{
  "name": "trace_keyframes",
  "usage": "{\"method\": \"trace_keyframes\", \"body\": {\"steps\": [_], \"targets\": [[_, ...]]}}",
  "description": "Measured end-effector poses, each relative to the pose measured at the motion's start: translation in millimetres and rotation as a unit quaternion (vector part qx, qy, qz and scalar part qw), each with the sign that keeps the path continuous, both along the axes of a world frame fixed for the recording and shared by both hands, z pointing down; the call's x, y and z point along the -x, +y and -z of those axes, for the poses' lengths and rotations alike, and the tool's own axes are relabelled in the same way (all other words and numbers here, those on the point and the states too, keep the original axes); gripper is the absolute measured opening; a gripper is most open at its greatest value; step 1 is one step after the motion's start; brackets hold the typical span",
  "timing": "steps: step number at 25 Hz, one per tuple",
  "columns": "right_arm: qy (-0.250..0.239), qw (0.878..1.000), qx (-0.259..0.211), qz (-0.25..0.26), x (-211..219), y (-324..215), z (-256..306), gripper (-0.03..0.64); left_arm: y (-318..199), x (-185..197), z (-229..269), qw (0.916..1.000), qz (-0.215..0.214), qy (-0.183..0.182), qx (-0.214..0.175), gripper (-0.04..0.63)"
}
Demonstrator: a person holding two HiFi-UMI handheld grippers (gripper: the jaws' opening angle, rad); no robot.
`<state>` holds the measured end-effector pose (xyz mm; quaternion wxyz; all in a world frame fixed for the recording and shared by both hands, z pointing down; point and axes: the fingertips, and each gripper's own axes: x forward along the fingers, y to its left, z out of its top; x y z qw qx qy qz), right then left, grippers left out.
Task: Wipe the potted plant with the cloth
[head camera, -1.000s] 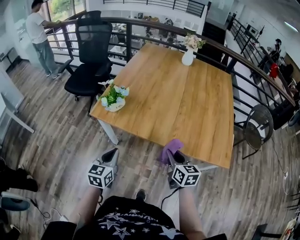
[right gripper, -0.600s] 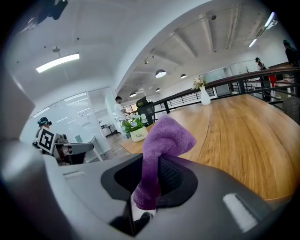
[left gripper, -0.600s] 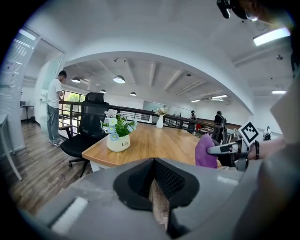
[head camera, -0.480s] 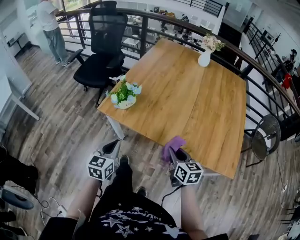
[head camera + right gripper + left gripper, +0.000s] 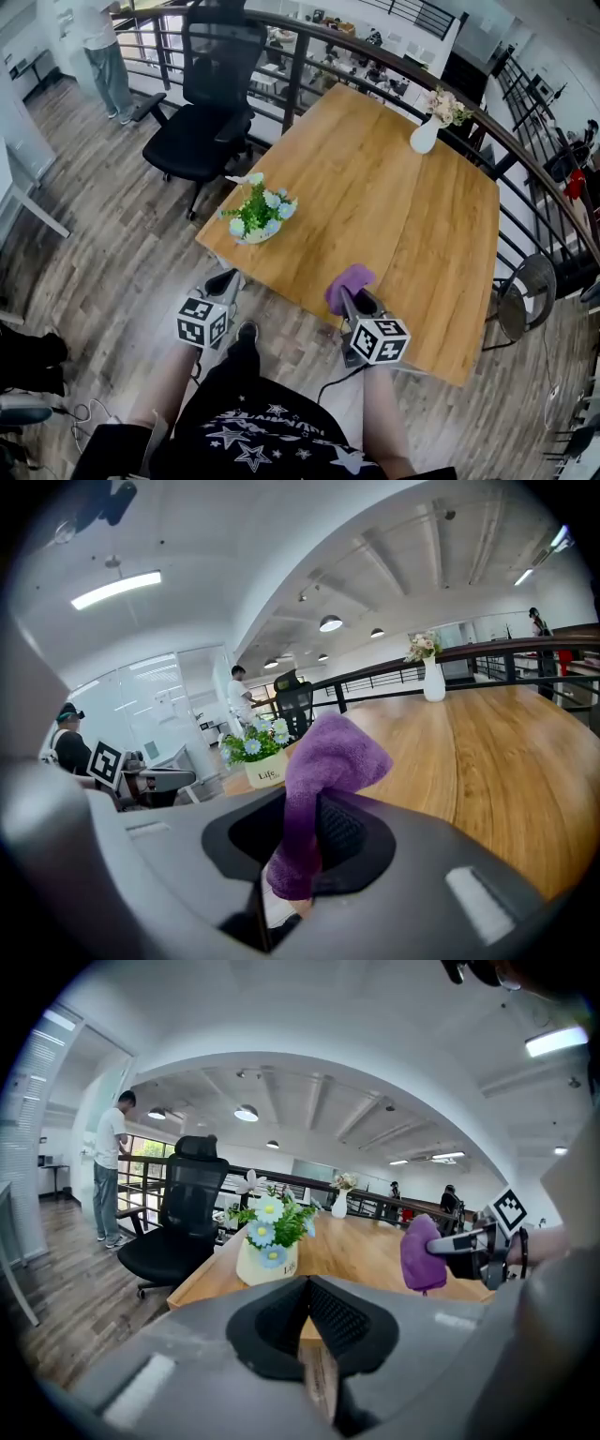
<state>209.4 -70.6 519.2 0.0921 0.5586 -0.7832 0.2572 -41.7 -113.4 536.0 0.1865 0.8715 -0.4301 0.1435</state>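
My left claw (image 5: 226, 279) and right claw (image 5: 345, 298) have moved up to the table's (image 5: 394, 206) near edge, the left pinched together and empty, the right clamping the cloth (image 5: 349, 281), so the plant (image 5: 258, 214) at the table's near left corner looks almost within wiping reach.

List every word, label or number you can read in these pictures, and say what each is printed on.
"Life": on the front of the white flower pot; any print after or under it is too blurred to read.
Marker cubes: black-and-white square patterns only, no letters.
Shirt: white stars, no readable words.
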Motion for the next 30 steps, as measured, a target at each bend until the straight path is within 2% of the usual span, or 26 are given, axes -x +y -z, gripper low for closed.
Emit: {"method": "trace_keyframes", "body": {"steps": [7, 10, 12, 15, 20, 26, 30], "targets": [[0.001, 1.0, 0.009, 0.019, 27, -69, -3, 0.083, -50, 9, -5, 0.9997, -0.014, 0.01, 0.016, 0.024], [0.003, 1.0, 0.014, 0.026, 36, -90, -5, 0.082, -59, 9, -11, 0.999, -0.034, 0.011, 0.028, 0.07], [0.005, 0.999, 0.018, 0.027, 40, -102, -7, 0.082, -63, 5, -13, 0.9978, -0.056, 0.02, 0.029, 0.142], [0.01, 0.999, 0.025, 0.031, 45, -120, -11, 0.083, -75, 1, -15, 0.997, -0.073, 0.025, 0.012, 0.326], [0.03, 0.998, 0.038, 0.044, 55, -142, -24, 0.081, -95, 0, -27, 0.9958, -0.091, 0.008, -0.003, 0.432], [0.062, 0.994, 0.042, 0.077, 63, -167, -35, 0.081, -109, 0, -50, 0.9883, -0.145, -0.046, -0.007, 0.468], [0.092, 0.99, 0.051, 0.098, 70, -181, -47, 0.08, -117, -1, -53, 0.9844, -0.169, -0.048, -0.004, 0.468]]}}
